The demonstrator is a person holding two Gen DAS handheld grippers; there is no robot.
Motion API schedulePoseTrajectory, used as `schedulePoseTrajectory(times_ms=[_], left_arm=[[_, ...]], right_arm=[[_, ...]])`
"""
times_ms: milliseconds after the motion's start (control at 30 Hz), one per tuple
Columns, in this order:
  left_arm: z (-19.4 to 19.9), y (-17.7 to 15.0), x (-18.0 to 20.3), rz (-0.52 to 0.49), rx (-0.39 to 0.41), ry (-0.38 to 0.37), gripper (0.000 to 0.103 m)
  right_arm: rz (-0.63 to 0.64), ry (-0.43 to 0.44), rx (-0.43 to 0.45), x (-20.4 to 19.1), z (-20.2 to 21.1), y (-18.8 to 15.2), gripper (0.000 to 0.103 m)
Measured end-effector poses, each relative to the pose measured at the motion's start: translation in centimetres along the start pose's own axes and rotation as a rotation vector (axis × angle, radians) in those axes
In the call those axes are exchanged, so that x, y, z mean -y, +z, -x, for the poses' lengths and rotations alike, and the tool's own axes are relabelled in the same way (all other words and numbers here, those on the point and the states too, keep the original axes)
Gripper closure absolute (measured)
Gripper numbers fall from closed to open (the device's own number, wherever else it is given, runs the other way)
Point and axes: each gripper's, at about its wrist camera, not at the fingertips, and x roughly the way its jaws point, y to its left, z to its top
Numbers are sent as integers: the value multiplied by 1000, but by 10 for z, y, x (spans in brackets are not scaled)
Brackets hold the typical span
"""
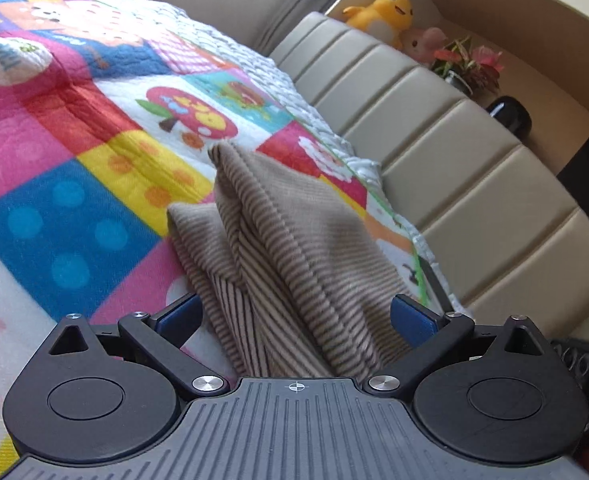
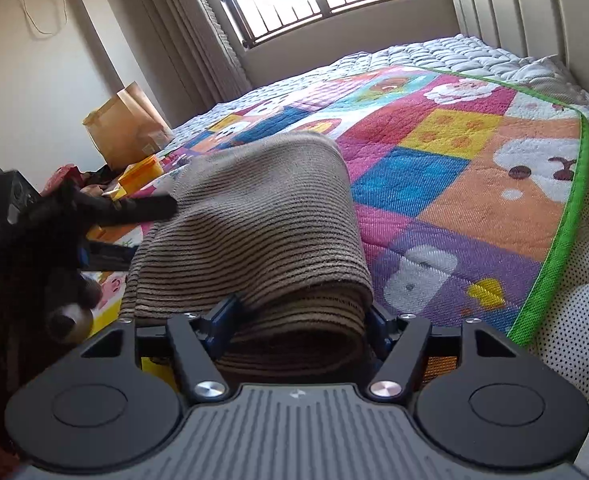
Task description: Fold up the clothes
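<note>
I judged the taupe dark-striped ribbed knit garment soft, light and floppy, best taken at a doubled edge. It hung bunched over the patchwork quilt on the bed, running between both tongs. Left tongs stood wide, blue pads clear of the cloth; right tongs flanked a fold, grip uncertain.

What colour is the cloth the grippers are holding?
The cloth is light brown with thin dark stripes, clearest in the right wrist view.
</note>
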Motion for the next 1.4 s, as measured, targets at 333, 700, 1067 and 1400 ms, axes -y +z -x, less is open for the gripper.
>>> schedulePoseTrajectory(times_ms=[333, 700, 1067, 1400], left_arm=[[-8, -14, 9, -107, -25, 54, 11], [-8, -15, 5, -138, -40, 26, 11], [-8, -17, 7, -156, -38, 21, 10], [-8, -14, 1, -126, -44, -4, 10]], right_arm=[[11, 57, -12, 15, -37, 102, 22], [-194, 211, -197, 39, -130, 116, 36], [74, 3, -155, 13, -114, 115, 42], [-23, 50, -99, 27, -72, 81, 24]])
